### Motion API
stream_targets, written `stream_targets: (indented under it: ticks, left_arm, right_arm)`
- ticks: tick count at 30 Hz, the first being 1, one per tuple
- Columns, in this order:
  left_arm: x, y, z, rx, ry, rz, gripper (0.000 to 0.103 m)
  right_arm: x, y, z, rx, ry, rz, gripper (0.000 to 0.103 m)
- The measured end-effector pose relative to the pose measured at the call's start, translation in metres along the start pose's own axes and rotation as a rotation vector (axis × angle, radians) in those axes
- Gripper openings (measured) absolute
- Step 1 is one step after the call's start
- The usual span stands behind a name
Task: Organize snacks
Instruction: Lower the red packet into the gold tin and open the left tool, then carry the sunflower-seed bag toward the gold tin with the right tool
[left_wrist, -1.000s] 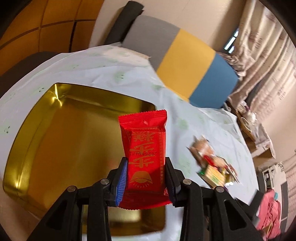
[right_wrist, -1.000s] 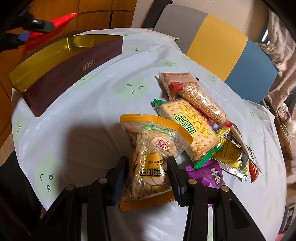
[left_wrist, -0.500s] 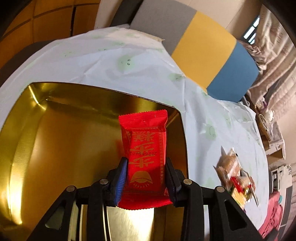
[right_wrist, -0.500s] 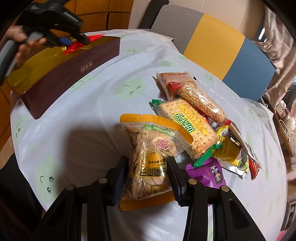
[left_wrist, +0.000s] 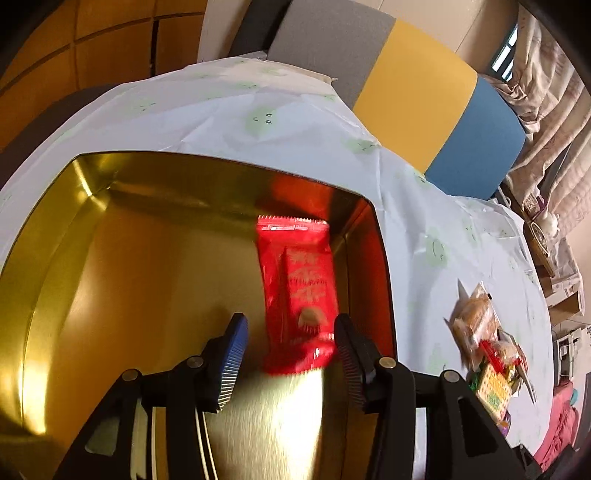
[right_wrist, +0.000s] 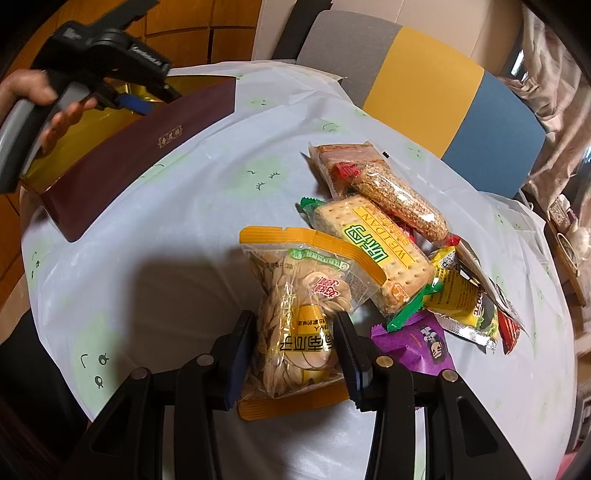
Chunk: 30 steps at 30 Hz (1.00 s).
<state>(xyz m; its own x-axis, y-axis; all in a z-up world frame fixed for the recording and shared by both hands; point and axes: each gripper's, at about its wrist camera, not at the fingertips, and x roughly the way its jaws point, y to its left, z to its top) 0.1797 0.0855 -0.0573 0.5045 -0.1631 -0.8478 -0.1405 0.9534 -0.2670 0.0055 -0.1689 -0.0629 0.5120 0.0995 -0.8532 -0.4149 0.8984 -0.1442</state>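
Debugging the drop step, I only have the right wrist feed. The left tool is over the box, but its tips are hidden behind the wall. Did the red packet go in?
Observer: Yes. The red snack packet lies inside the gold tin, near its right wall.
Operator: Still pinched?
Observer: No. The left tool has just been opening; its pads stand clear on either side of the packet's near end.
Operator: Anything else in the tin?
Observer: Nothing else shows on the bare gold floor in the left wrist view.
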Motion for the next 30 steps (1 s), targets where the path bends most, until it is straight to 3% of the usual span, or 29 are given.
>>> stream_targets:
  ticks: [16,30]
  left_arm:
    - [-0.078,-0.002,-0.058,0.086,-0.122,0.054,0.049]
    - [-0.111,0.015,-0.095,0.075,-0.15,0.066,0.049]
  right_arm:
    - [-0.001,0.003,-0.001,0.005,-0.011,-0.03,0.043]
    - [0.003,0.001,0.009,0.101,0.031,-0.045,0.04]
